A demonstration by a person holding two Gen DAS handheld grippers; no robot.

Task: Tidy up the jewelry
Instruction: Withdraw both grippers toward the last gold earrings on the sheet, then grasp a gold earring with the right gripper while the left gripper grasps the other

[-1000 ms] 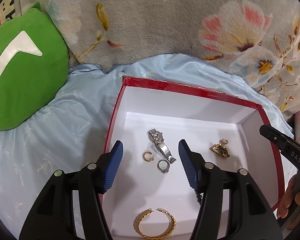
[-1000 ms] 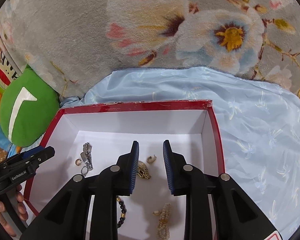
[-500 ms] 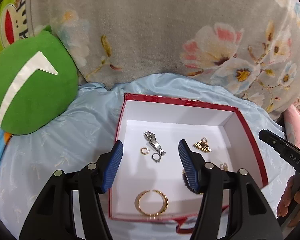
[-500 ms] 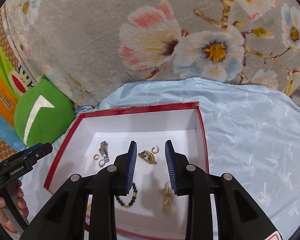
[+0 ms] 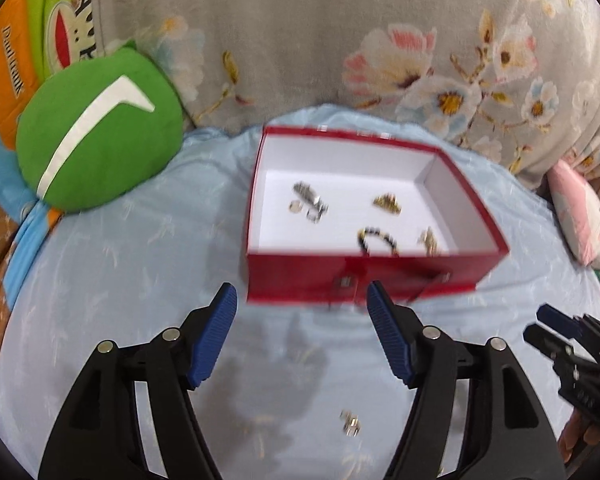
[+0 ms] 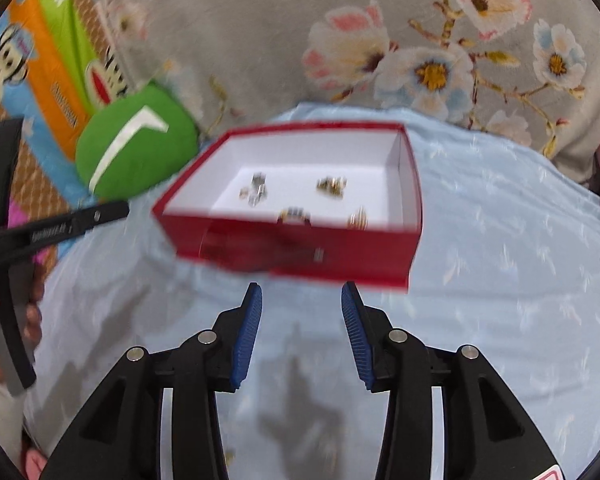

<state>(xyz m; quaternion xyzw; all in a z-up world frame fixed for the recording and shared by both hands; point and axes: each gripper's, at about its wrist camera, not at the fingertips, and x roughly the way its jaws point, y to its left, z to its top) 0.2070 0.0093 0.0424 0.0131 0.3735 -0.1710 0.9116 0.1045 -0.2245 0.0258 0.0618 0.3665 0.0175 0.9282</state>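
Box (image 5: 364,280): glossy red outside and along the rim, plain white inside. Sheet (image 5: 132,264) beneath it: pale blue with a faint white sprig print. Blanket (image 5: 300,40) behind: grey, patterned with pink, white and pale-blue flowers with yellow centres. Cushion (image 5: 100,136): bright green with a white angled stripe. Watch (image 5: 308,198) in the box: silver. Bracelet (image 5: 376,240): dark beads. Left gripper (image 5: 300,300) and right gripper (image 6: 302,300): black bodies, ribbed blue pads.

A pale blue sheet (image 5: 140,248) meets a grey floral blanket (image 5: 300,40), green cushion (image 5: 100,132) beside.
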